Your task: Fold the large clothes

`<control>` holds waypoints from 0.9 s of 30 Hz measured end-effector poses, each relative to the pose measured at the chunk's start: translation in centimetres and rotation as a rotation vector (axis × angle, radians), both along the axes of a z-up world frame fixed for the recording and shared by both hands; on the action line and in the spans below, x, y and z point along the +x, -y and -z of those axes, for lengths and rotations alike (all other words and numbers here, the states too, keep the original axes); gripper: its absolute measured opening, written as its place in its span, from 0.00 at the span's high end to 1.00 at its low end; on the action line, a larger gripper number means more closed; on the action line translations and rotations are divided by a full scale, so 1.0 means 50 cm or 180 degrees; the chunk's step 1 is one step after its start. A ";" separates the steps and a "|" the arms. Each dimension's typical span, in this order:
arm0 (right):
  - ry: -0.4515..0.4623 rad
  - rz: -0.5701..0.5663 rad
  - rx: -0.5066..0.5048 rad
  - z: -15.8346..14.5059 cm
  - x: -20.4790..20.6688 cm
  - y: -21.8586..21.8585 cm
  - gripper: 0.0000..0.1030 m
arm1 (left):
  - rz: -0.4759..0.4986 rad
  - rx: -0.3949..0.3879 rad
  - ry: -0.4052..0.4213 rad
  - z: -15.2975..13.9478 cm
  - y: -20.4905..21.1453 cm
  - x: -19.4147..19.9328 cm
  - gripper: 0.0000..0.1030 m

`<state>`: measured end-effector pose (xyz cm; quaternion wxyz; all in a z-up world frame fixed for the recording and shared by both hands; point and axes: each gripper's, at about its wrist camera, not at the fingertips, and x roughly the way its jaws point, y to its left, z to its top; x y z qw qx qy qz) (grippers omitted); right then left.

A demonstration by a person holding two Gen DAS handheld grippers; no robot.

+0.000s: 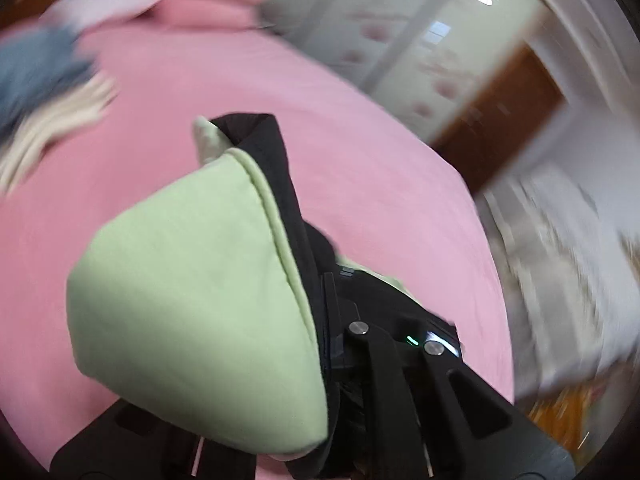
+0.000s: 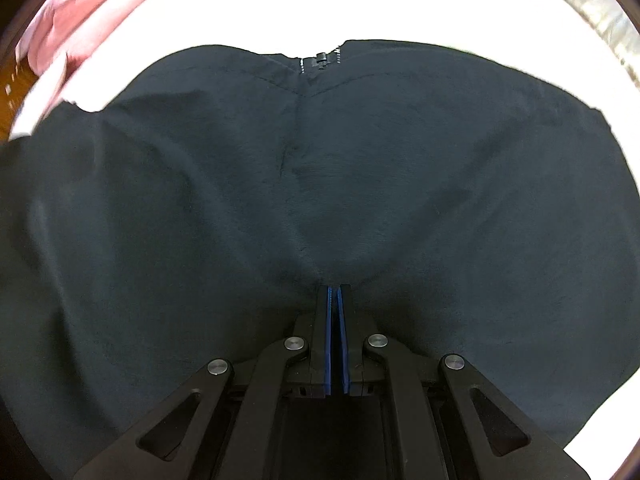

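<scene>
The right gripper [image 2: 335, 292] points steeply down with its blue-padded fingers [image 2: 329, 340] pressed together, and the black jacket [image 2: 320, 184] bunches into the tip between them, so the cloth is pinched. From that pinch the jacket spreads out flat over the bed sheet [image 2: 440, 8], which looks washed-out white in the right wrist view, and its zipper pull [image 2: 320, 57] sits at the jacket's far edge, straight ahead of the gripper. A pink quilt [image 2: 80, 20] lies heaped beyond the jacket's far left corner.

The left gripper [image 1: 328, 300] is closed too, clamped on a fold of the same jacket, whose black shell [image 1: 276, 168] and light green lining [image 1: 192, 280] drape over the fingers and hide most of them. Behind that lifted fold the pink sheet [image 1: 360, 160] fills the left wrist view. The blurred blue and cream clothes [image 1: 40, 92] lie on it far to the left of the fold.
</scene>
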<state>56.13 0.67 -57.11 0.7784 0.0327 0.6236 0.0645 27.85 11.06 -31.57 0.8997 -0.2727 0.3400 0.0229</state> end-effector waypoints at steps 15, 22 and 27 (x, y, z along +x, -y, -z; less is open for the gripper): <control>-0.0322 0.0628 0.2060 0.068 0.016 0.218 1.00 | 0.1790 0.1156 0.0203 -0.052 0.361 -0.062 0.96; -0.0447 0.0394 0.2201 0.074 0.043 0.248 1.00 | 0.1864 0.1554 0.0135 -0.061 0.475 -0.132 0.96; -0.0633 0.0034 0.2102 0.056 0.085 0.276 1.00 | 0.1899 0.1894 0.0109 -0.054 0.533 -0.137 0.96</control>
